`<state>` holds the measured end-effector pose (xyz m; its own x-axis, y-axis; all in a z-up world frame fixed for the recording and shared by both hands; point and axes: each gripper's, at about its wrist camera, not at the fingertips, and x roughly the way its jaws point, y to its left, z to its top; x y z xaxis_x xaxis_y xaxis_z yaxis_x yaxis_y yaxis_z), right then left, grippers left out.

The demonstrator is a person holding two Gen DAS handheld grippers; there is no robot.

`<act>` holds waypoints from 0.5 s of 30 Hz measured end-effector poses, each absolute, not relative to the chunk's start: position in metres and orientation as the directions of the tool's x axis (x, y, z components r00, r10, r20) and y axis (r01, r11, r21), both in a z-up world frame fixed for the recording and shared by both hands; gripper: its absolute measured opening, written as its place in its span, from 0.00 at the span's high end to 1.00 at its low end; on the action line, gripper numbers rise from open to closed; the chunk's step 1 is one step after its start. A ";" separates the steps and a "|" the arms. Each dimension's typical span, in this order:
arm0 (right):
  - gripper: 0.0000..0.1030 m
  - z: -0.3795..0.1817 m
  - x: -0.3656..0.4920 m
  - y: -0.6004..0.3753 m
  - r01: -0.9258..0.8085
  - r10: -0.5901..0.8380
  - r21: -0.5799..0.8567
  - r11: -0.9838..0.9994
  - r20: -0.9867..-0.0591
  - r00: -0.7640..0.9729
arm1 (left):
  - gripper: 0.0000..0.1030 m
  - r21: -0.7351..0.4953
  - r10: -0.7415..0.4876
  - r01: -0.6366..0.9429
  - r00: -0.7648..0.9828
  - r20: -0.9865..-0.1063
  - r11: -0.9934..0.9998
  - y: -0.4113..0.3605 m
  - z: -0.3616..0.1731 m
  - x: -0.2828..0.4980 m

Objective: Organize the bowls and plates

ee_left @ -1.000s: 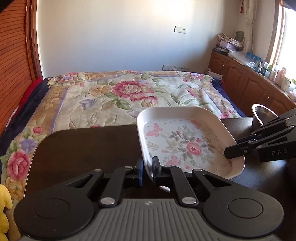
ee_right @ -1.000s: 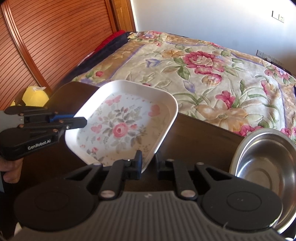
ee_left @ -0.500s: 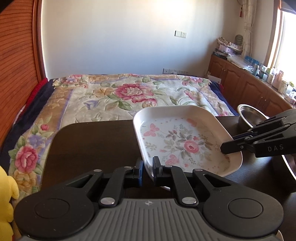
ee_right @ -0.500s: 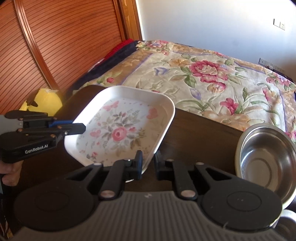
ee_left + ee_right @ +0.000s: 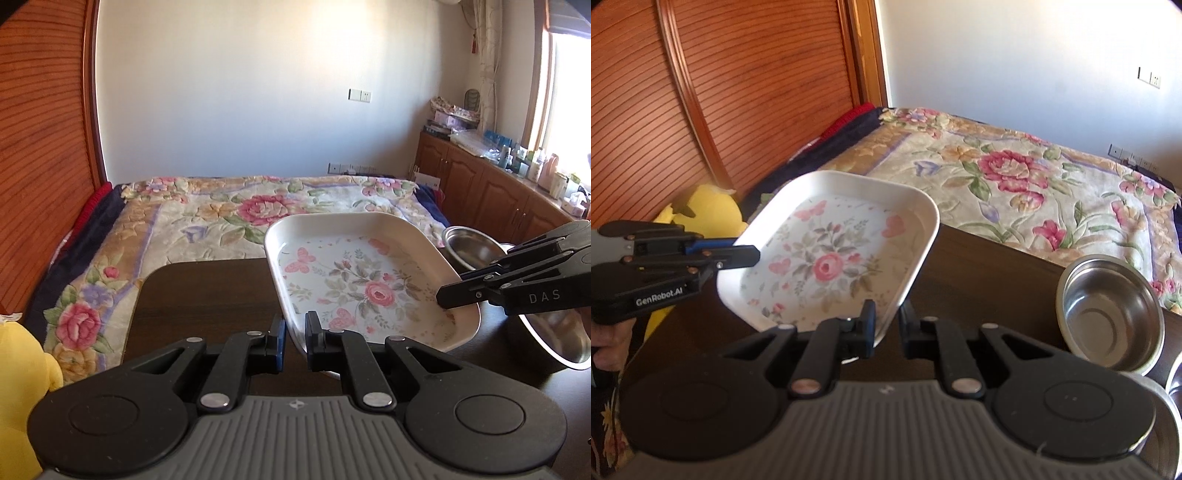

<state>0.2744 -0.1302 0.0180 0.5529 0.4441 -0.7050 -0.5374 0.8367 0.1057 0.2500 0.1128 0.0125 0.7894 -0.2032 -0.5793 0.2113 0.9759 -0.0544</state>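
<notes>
A white square plate [image 5: 365,280] [image 5: 834,262] with a pink floral print hangs tilted above the dark table [image 5: 207,295]. My left gripper [image 5: 294,332] [image 5: 738,254] is shut on the plate's rim at one corner. At the opposite edge my right gripper [image 5: 888,325] [image 5: 454,295] is shut on the rim. A steel bowl [image 5: 472,251] [image 5: 1112,314] stands on the table [image 5: 990,280] just beyond the plate. A second steel bowl [image 5: 554,339] sits under the right gripper, partly hidden by it.
A bed with a flowered blanket [image 5: 229,221] [image 5: 1034,184] runs along the table's far edge. A yellow plush toy [image 5: 18,387] [image 5: 705,210] lies at the left end. Wooden cabinets [image 5: 480,192] with clutter line the right wall, and a slatted wooden headboard [image 5: 720,92] stands at the left.
Both grippers have risen with the plate between them, lifting it higher above the table. The steel bowl sits farther below and away in the right wrist view.
</notes>
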 end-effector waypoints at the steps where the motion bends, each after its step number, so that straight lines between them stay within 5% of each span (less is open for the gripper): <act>1: 0.86 0.019 0.270 -0.131 -0.537 0.447 0.107 0.837 -0.701 0.556 | 0.88 -0.051 -0.202 0.212 0.792 -0.576 0.976 0.112 0.014 0.245; 15: 0.86 0.023 0.207 -0.148 -0.552 0.464 0.096 0.828 -0.671 0.578 | 0.88 -0.034 -0.195 0.210 0.819 -0.540 0.977 0.100 0.020 0.172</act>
